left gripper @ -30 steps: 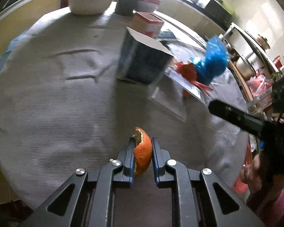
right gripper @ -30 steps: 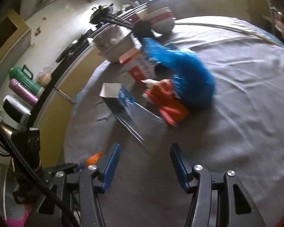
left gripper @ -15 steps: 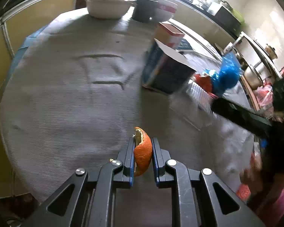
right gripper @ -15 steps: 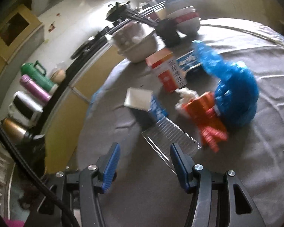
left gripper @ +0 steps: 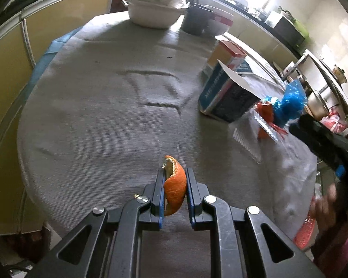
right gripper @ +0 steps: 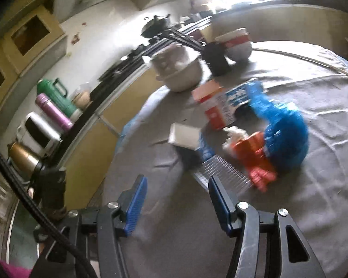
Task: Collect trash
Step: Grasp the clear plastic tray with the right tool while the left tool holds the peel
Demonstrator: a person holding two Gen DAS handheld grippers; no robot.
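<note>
My left gripper (left gripper: 174,180) is shut on a curled piece of orange peel (left gripper: 175,191), held above the near part of the grey-clothed round table (left gripper: 92,120). More litter lies at the right: an open blue carton (left gripper: 225,97), a clear ridged plastic tray (left gripper: 247,139), an orange wrapper (left gripper: 265,114) and a crumpled blue plastic bag (left gripper: 290,102). In the right wrist view my right gripper (right gripper: 177,193) stands open with nothing between its fingers, short of the clear tray (right gripper: 222,173), the orange wrapper (right gripper: 257,159), the blue bag (right gripper: 283,136) and the blue carton (right gripper: 192,143).
A red and white box (right gripper: 217,106) stands behind the litter. White stacked bowls (left gripper: 155,11), a dark cup (left gripper: 194,20) and a red-banded bowl (left gripper: 220,23) stand at the table's far edge. Yellow cabinets (left gripper: 9,53) run along the left. Flasks (right gripper: 55,106) line a counter.
The left gripper has drifted left along the table with the peel, so the litter now lies further right. The right gripper has pulled back and up; the litter sits further off.
</note>
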